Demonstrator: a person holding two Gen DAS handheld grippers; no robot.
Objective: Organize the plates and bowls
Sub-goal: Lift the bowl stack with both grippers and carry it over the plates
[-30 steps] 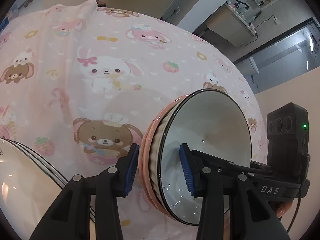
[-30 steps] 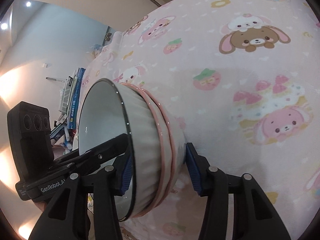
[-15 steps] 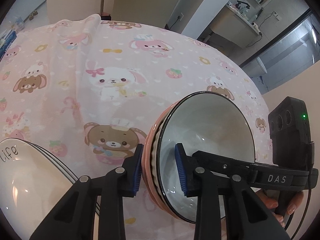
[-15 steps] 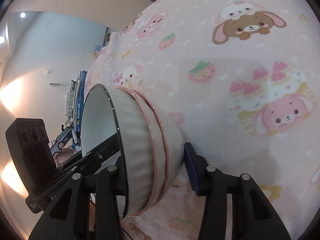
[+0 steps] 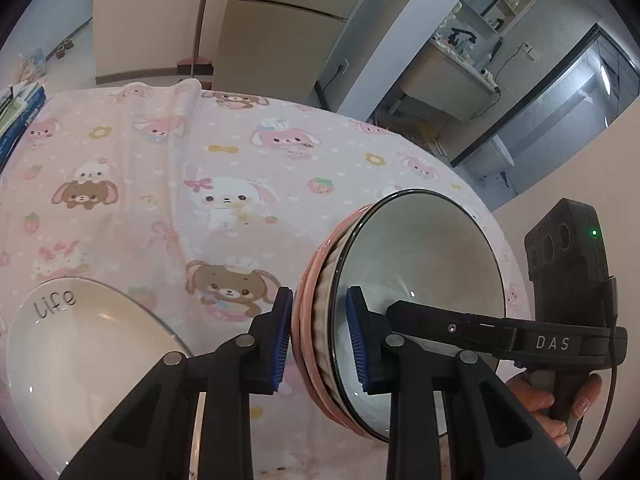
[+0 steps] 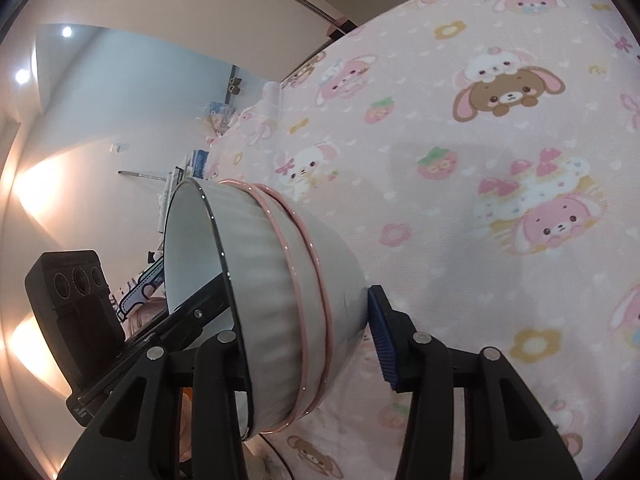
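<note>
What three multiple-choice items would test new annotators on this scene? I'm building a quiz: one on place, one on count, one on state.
1. The "Life" plate lies: A on the cloth beside the bowl stack; B inside a bowl; C on the floor.
2. Pink rims in the stack: A none; B two; C five.
3. The right claw is: A open and empty; B shut on the stack; C gripping the plate.
A, it rests on cloth; B, two rims show under the dark-rimmed bowl; B, its pads clamp the stack.
</note>
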